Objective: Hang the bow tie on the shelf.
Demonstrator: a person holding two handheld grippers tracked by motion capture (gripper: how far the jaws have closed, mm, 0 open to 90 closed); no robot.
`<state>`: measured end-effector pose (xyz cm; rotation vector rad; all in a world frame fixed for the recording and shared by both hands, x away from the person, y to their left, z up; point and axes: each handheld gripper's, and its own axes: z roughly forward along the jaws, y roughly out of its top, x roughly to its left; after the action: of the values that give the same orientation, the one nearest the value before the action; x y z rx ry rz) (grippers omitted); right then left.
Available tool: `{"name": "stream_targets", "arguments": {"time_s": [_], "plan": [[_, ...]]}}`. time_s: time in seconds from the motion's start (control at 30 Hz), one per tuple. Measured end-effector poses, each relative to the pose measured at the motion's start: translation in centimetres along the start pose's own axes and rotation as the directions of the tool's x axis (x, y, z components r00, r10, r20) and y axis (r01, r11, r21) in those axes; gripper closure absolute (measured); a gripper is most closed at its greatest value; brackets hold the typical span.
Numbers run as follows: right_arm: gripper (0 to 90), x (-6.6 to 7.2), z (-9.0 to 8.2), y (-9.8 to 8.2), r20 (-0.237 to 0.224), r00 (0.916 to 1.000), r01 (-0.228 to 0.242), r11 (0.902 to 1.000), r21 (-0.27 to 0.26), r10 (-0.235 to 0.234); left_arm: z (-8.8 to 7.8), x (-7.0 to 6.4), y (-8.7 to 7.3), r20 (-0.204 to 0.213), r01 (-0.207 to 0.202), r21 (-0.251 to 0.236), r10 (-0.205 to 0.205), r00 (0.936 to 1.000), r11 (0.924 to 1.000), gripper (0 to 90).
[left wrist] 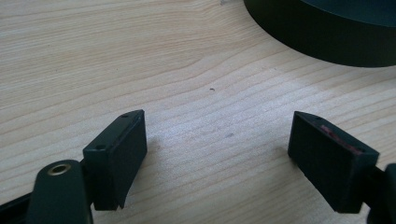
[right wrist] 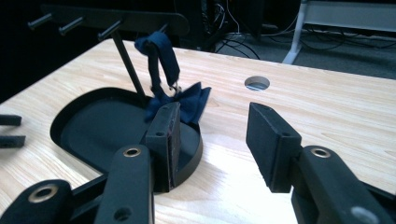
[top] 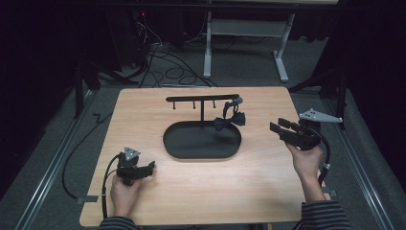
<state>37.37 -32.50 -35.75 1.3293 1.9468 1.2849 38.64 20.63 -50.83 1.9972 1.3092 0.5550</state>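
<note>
A black stand has an oval tray base (top: 166,140) and a top bar (top: 201,98) with several pegs. A dark blue bow tie (top: 230,120) hangs by its strap from the bar's right end, and its bow rests over the tray's right rim. My right gripper (top: 276,125) is held to the right of the tray, open, pointing left at the bow tie (right wrist: 189,100). In the right gripper view its jaws (right wrist: 212,135) are wide apart with nothing between them. My left gripper (top: 151,166) rests near the table's front left. It is open over bare wood (left wrist: 215,154), short of the tray wall (left wrist: 327,42).
The wooden table (top: 249,187) has a round hole (right wrist: 257,83) behind the bow tie. Cables (top: 167,67) and a white table frame (top: 246,28) lie on the floor beyond the far edge. Dark curtains close both sides.
</note>
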Motion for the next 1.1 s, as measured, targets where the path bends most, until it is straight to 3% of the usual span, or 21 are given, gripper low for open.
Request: {"name": "stream_targets", "arguments": {"time_s": [0.2, 1.1], "plan": [[56.6, 0.2, -0.5, -0.5, -0.004, 1.0000, 0.008, 1.0000, 0.004, -0.008, 0.0, 0.0, 0.0, 0.000, 0.000, 0.000, 0.000, 1.0000, 1.0000, 19.9], [57.0, 0.3, -2.1, -2.7, -0.023, 0.9991, -0.037, 0.9991, -0.023, 0.036, 0.0, 0.0, 0.0, 0.000, 0.000, 0.000, 0.000, 1.0000, 1.0000, 19.9]]}}
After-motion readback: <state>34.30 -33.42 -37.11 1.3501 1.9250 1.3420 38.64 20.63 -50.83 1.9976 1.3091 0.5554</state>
